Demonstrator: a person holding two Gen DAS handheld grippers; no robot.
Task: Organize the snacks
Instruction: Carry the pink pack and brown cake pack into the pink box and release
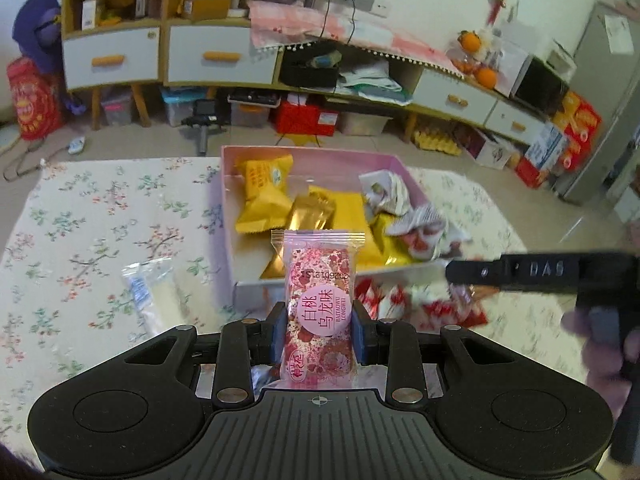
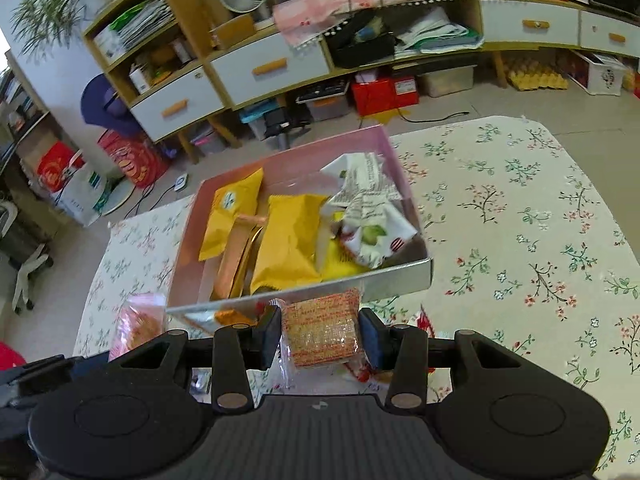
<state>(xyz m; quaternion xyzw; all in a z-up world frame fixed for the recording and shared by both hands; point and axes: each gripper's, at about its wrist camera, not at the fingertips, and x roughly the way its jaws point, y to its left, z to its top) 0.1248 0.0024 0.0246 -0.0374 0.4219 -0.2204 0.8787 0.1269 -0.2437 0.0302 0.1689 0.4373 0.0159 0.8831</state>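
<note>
A: Snacks fill the pink box point(image 1: 312, 156) on the floral tablecloth point(image 1: 100, 216): yellow packets point(image 1: 264, 196), a gold packet point(image 1: 310, 212) and white crumpled wrappers point(image 1: 386, 192). What does the left gripper point(image 1: 319, 330) hold?

B: A pink flowered packet point(image 1: 320, 300), upright, pinched between its two blue pads, in front of the box's near wall. Beyond it, red-and-white wrapped sweets point(image 1: 394, 300) lie on the cloth just outside the box, and a clear white packet point(image 1: 150, 300) lies to the left.

A: And the right gripper point(image 2: 320, 334)?

B: Its jaws are narrowed on an orange-printed biscuit packet point(image 2: 322, 332), close against the box's near wall point(image 2: 400, 280). In the left view the right gripper point(image 1: 520, 270) shows as a black bar, blurred, over the sweets.

A: The rest of the box?

B: In the right view, the yellow packets point(image 2: 288, 236) lie at its middle, the white wrappers point(image 2: 368, 208) at its right.
</note>
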